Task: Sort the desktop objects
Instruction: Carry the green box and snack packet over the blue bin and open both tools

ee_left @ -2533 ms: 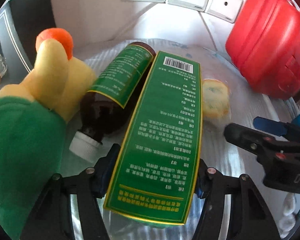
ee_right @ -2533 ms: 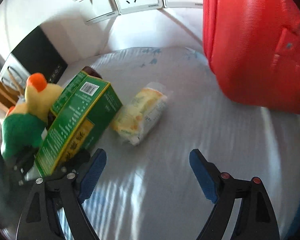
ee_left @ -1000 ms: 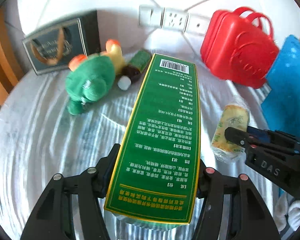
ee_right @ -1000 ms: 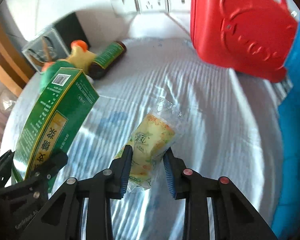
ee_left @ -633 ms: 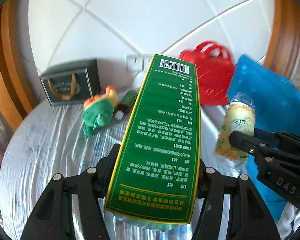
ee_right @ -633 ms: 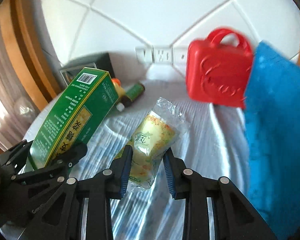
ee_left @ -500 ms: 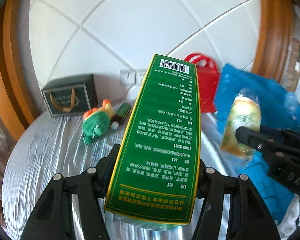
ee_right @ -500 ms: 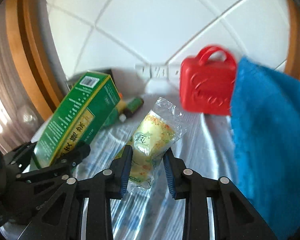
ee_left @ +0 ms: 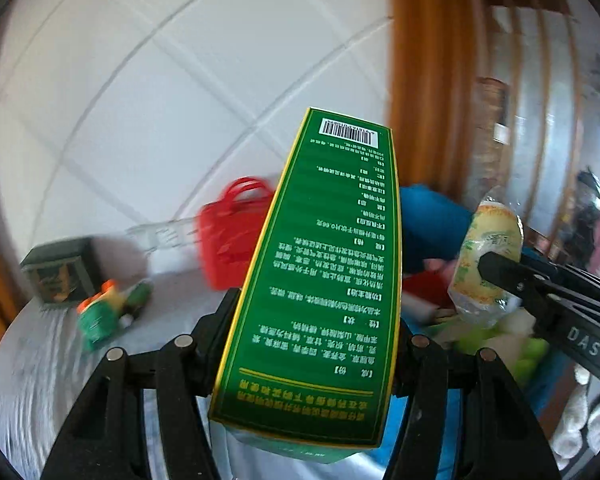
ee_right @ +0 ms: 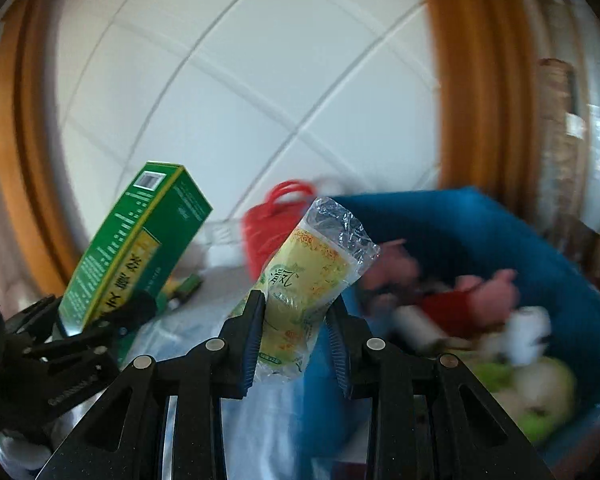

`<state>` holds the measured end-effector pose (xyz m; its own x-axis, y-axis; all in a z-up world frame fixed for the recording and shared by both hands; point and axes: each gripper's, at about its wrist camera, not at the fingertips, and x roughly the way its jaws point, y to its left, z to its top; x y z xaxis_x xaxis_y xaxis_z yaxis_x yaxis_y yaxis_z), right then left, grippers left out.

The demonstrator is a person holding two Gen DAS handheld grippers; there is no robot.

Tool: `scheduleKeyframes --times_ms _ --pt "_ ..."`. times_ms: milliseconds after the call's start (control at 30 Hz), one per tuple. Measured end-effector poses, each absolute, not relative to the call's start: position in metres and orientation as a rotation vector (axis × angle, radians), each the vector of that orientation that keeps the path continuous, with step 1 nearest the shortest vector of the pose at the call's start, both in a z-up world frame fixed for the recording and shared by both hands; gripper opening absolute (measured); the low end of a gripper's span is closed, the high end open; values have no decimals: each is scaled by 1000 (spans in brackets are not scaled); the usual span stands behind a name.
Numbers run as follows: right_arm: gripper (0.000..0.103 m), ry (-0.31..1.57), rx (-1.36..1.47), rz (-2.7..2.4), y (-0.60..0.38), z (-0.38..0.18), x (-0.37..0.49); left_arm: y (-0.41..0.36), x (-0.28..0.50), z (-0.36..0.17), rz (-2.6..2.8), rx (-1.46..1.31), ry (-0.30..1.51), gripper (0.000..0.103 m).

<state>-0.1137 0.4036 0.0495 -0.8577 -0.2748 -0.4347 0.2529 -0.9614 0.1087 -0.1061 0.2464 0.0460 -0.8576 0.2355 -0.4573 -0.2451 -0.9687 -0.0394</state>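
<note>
Both grippers had risen off the table since a second earlier: in the left wrist view the left gripper (ee_left: 312,344) clamped the green box (ee_left: 324,272) by its sides, now against white wall tiles, the plush toy (ee_left: 100,316) and red case (ee_left: 228,240) far below. In the right wrist view the right gripper (ee_right: 294,344), nearly closed, pinched the yellow snack packet (ee_right: 300,284) in the air beside the blue basket (ee_right: 480,232), which had filled the right side.
</note>
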Motion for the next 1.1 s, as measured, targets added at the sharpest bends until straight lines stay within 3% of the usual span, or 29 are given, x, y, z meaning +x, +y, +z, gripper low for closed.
scheduleKeyframes --times_ms 167,400,667,967,1100 --pt "31 -122 670 -2919 494 49 -112 344 -106 45 2694 -729 133 59" --pt "31 -152 754 -2969 563 38 -109 416 -92 33 2636 -803 224 59" --pt "31 -12 845 -2952 564 17 -115 438 -91 17 2650 -888 217 59" --pt "31 14 898 -2955 571 0 -128 436 -92 11 2677 -882 220 59" --pt "34 24 899 -2945 569 -2 -131 431 -91 13 2691 -863 218 74"
